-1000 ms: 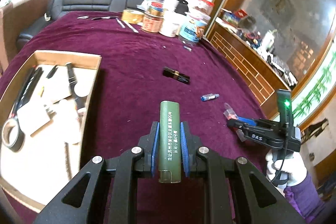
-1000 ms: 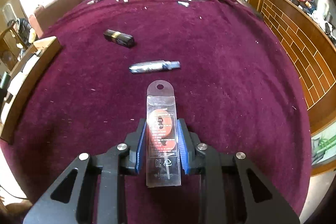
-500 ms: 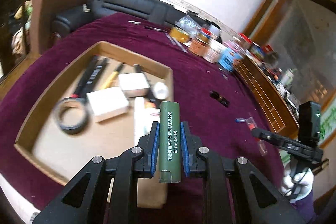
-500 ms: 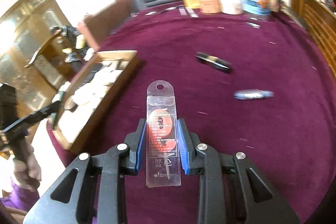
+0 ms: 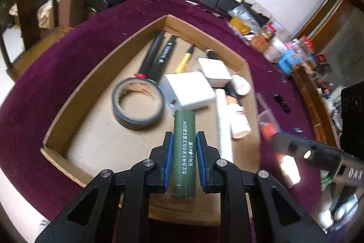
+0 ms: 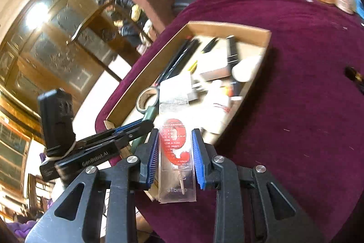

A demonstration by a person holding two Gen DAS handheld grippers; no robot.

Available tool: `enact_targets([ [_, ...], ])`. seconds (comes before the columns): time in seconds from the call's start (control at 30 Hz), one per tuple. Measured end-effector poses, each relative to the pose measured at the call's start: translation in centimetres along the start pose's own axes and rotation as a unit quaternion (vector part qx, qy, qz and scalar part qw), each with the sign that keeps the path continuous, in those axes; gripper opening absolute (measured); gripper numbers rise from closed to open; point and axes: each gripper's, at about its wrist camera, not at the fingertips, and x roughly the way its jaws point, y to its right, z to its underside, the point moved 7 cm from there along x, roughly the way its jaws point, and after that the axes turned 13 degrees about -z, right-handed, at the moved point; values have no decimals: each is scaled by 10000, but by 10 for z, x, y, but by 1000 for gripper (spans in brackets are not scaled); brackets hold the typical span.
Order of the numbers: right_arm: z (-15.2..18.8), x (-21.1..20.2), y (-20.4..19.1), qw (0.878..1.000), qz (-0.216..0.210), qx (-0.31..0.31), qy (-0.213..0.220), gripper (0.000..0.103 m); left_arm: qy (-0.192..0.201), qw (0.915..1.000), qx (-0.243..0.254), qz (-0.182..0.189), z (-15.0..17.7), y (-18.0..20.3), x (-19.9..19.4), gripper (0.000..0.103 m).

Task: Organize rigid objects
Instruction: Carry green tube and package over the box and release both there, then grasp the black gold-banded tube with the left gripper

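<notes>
Over the cardboard tray (image 5: 95,92), the left gripper (image 5: 184,140) clamped a green battery (image 5: 183,152); the right gripper (image 6: 175,140) pinched a clear packet (image 6: 176,158).

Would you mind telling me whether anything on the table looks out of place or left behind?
A small black tube lies loose on the purple tablecloth, outside the cardboard tray where the other items are gathered. Nothing looks spilled or damaged.

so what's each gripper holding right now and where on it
The left gripper is shut on the green battery, pads on its lower half. The right gripper is shut on the clear plastic packet, clamped by its side edges around the middle.
</notes>
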Motion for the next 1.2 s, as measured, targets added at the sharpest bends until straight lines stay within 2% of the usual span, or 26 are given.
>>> enact_targets([
  [0.07,0,20,-1,9998,65,22,-162,26,6,10000,-41,-45,-1,-4,1,19],
  [0.13,1,37,-1,9994,184,29,-290,26,61,10000,-69,-20,-2,-6,-3,29],
  [0.23,1,50,-1,9987,347,2,-370,26,267,9995,-103,-137,-5,-15,-16,36],
  [0.3,2,56,2,9973,640,-65,-360,28,339,9990,-268,60,-7,-24,-25,46],
  [0.33,2,57,3,9968,707,-85,-359,28,374,9987,-344,74,-8,-28,-28,47],
  [0.43,2,54,2,9979,570,-152,-269,28,564,9972,-486,-1,-14,-39,-38,51],
  [0.5,5,45,0,9980,555,-261,-143,30,621,9964,-572,-42,-17,-43,-41,58],
  [0.73,10,-7,2,9958,640,-362,542,47,629,9970,-445,-90,-14,-25,-43,58],
  [0.87,17,-37,10,9926,680,-319,953,49,654,9973,-346,-21,-11,-8,-53,58],
  [0.97,20,-59,21,9881,773,-199,1318,50,857,9960,-244,-81,-12,5,-67,59],
  [1.03,22,-73,29,9822,861,-79,1668,56,1191,9924,-130,-288,-15,14,-82,59],
  [1.1,27,-88,39,9740,1063,117,1996,60,1706,9830,12,-673,-16,25,-101,64],
  [1.2,31,-97,51,9688,1267,204,2121,61,2325,9653,271,-1160,-16,47,-124,87],
])
